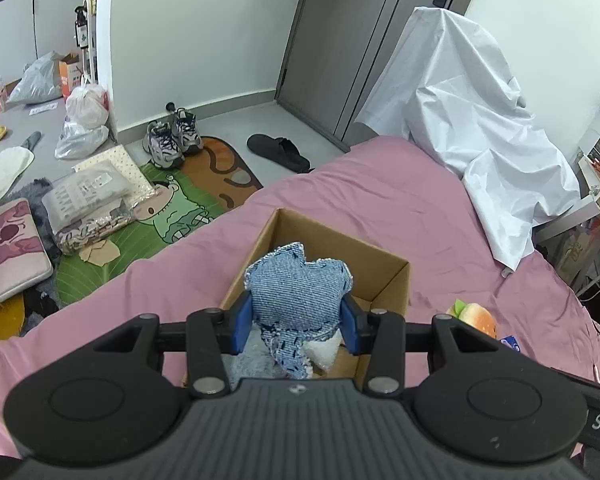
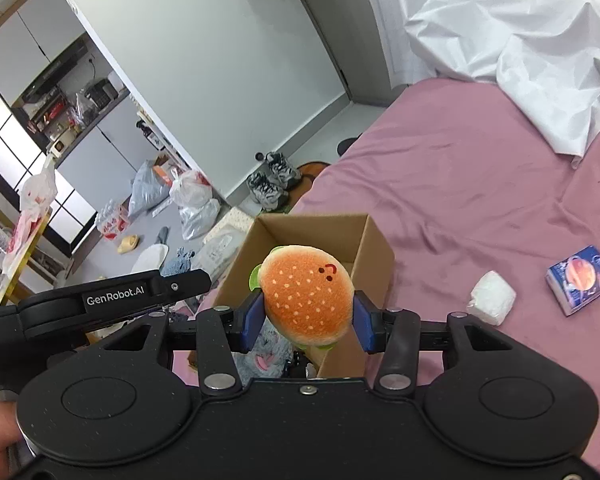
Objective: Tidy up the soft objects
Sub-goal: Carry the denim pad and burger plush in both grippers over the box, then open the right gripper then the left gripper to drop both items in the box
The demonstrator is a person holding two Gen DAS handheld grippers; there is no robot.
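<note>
An open cardboard box (image 1: pixel 392 280) stands on the pink bed (image 1: pixel 380 200). My left gripper (image 1: pixel 298 316) is shut on a blue denim plush toy (image 1: pixel 296 292) and holds it over the box. A grey fluffy toy (image 1: pixel 248 360) and a white soft item (image 1: pixel 322 354) lie inside the box. My right gripper (image 2: pixel 308 320) is shut on an orange burger plush (image 2: pixel 306 292), held above the same box (image 2: pixel 374 252). The burger plush also shows in the left wrist view (image 1: pixel 474 316) beside the box. The left gripper's arm (image 2: pixel 112 292) shows at the left of the right wrist view.
A white soft packet (image 2: pixel 492 298) and a small blue printed box (image 2: pixel 580 280) lie on the bed to the right. A crumpled white sheet (image 1: pixel 480 120) covers the bed's far end. The floor at left holds shoes (image 1: pixel 172 140), bags, packets and a cartoon mat (image 1: pixel 172 216).
</note>
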